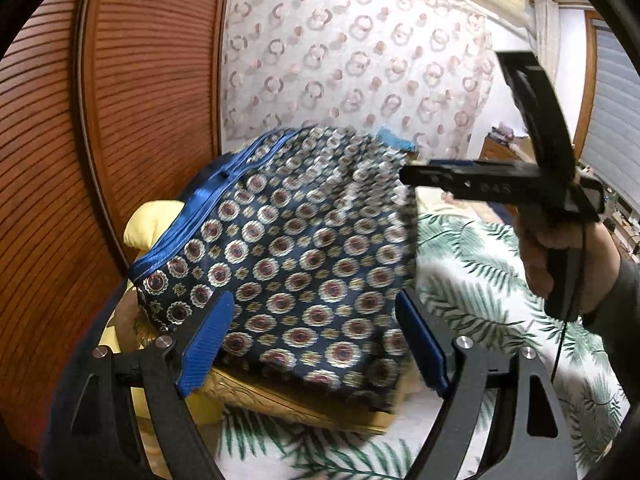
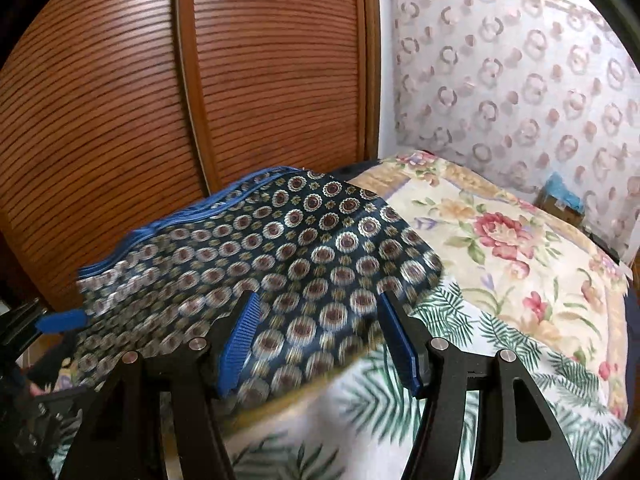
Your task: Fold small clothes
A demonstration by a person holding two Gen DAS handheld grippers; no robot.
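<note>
A dark patterned garment [image 1: 304, 248] with a blue waistband [image 1: 188, 236] is seen lying over the bed [image 2: 520, 264], near a louvred wooden door [image 2: 120, 100]. The left gripper [image 1: 316, 340] is held with its fingers wide, the blurred garment lying between them but not pinched. The right gripper [image 2: 320, 336] is likewise held with fingers apart over the garment's near edge; no contact with the pads can be made out. A palm-print sheet [image 2: 460, 320] is spread beneath.
</note>
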